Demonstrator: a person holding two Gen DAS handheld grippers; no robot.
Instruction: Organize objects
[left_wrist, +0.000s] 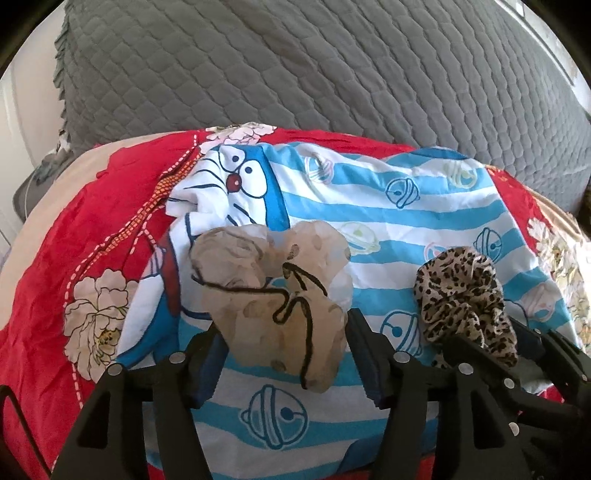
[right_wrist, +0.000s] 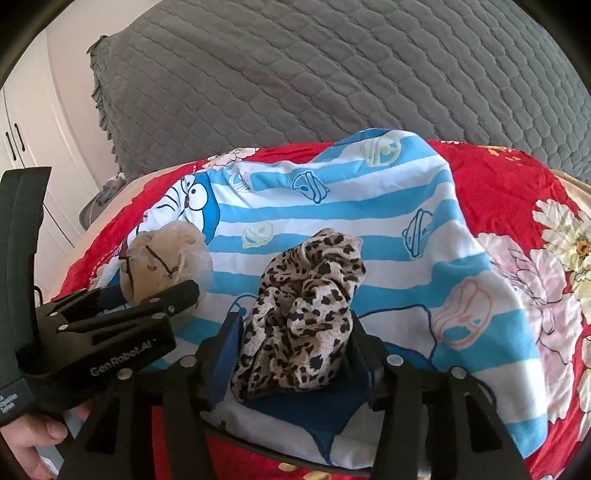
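- The left gripper (left_wrist: 284, 354) is standing with fingers parted around the beige sheer scrunchie (left_wrist: 273, 295), its pads clear of it, seemingly letting go.
- The right gripper (right_wrist: 295, 350) is likewise loosened around the leopard scrunchie (right_wrist: 306, 314).
- Both are lying side by side on the striped cartoon cloth (right_wrist: 332, 206), near its front edge, on the bed.

A blue-and-white striped cartoon cloth (left_wrist: 369, 206) is spread over a red floral sheet (left_wrist: 110, 206) on the bed, with a grey quilted cover (left_wrist: 314, 74) beyond. On the cloth, a sheer beige scrunchie (left_wrist: 273, 295) lies between the left gripper's (left_wrist: 284, 354) parted fingers. A leopard-print scrunchie (right_wrist: 306, 314) lies between the right gripper's (right_wrist: 299, 354) parted fingers.
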